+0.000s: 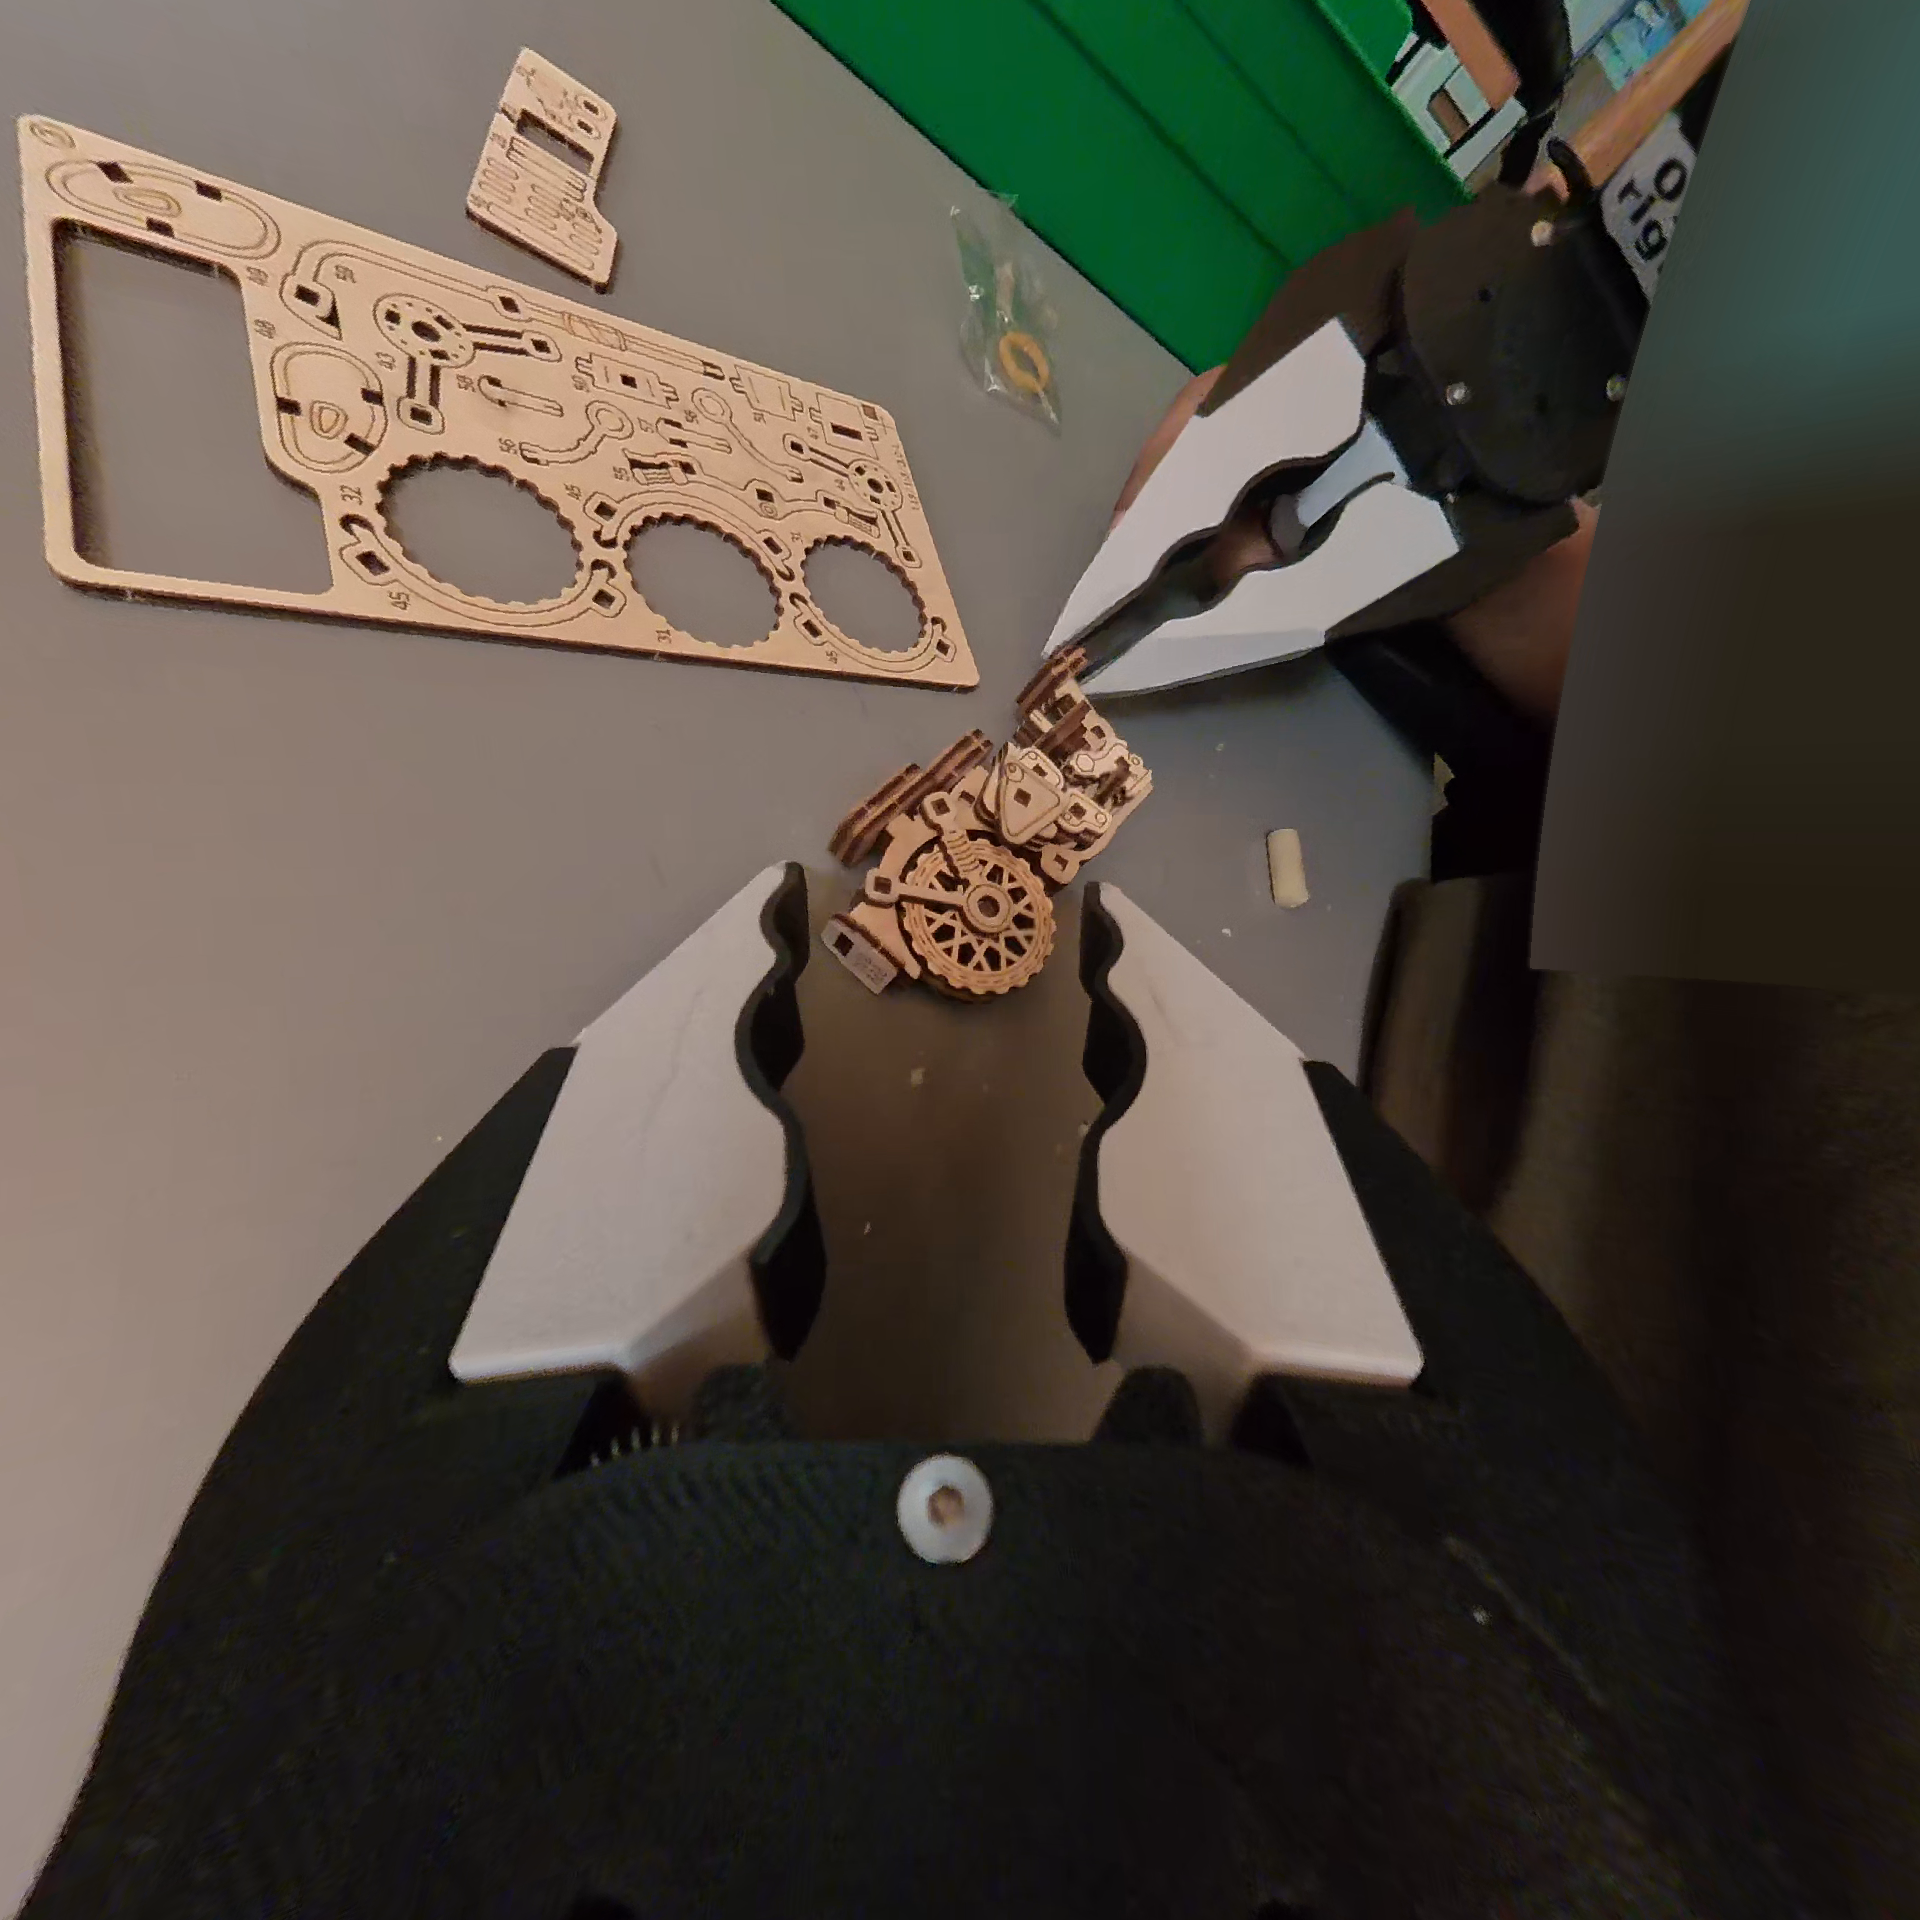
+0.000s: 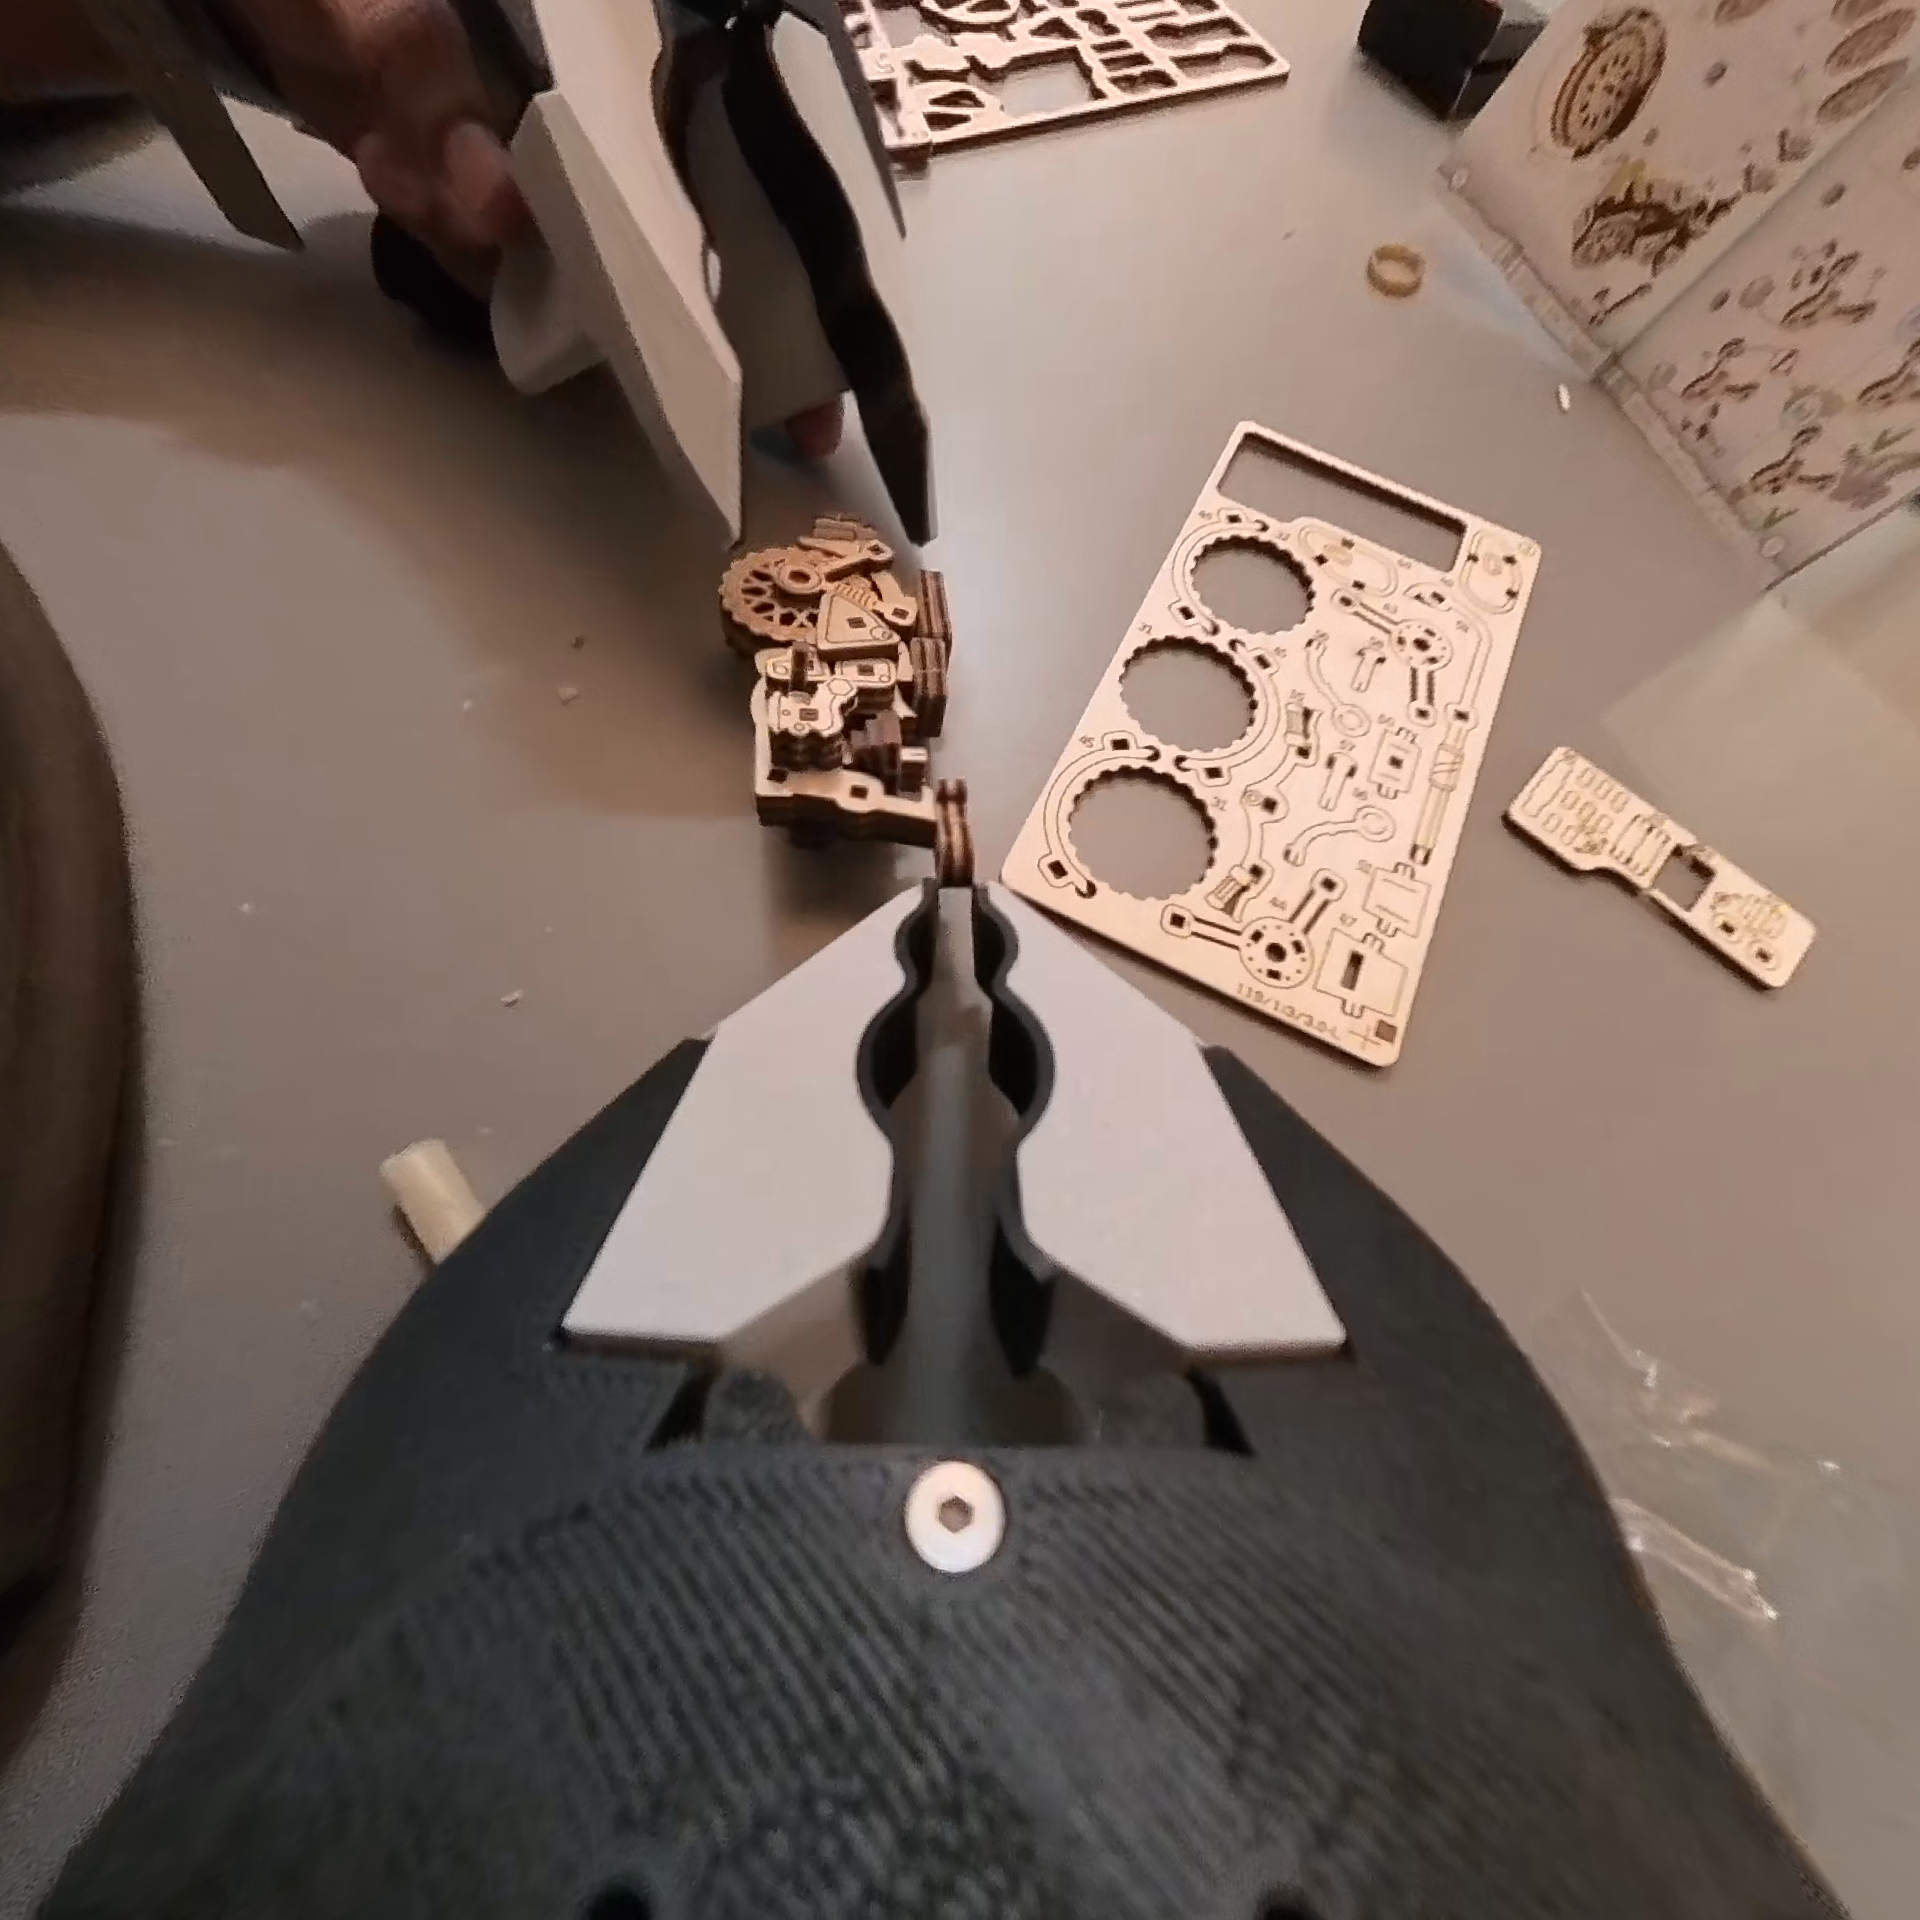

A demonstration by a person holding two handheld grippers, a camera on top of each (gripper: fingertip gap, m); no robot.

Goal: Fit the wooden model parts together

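Note:
The partly built wooden model [image 1: 987, 862] lies on the grey table [image 1: 312, 831], with its spoked gear wheel [image 1: 977, 914] towards my left gripper. My left gripper [image 1: 940, 899] is open, and its fingertips stand on either side of the wheel end. My right gripper [image 2: 951, 894] is shut on a small layered wooden part [image 2: 951, 826] and holds it against the far end of the model [image 2: 831, 707]. In the left wrist view the right gripper [image 1: 1075, 665] comes in from the upper right. In the right wrist view the left gripper [image 2: 831, 525] comes in from above.
A large wooden parts sheet [image 1: 468, 436] [image 2: 1278, 748] and a small sheet offcut [image 1: 545, 171] [image 2: 1662, 868] lie beside the model. A plastic bag of small bits [image 1: 1008, 312], a short white cylinder [image 1: 1288, 868] [image 2: 426, 1195], a loose ring [image 2: 1394, 270], instruction pages [image 2: 1766, 260] and a green box [image 1: 1143, 135] surround it. My right fingertips sit around 8 cm from my left ones. My right gripper's tips are some 10 cm from the short white cylinder [image 2: 426, 1195].

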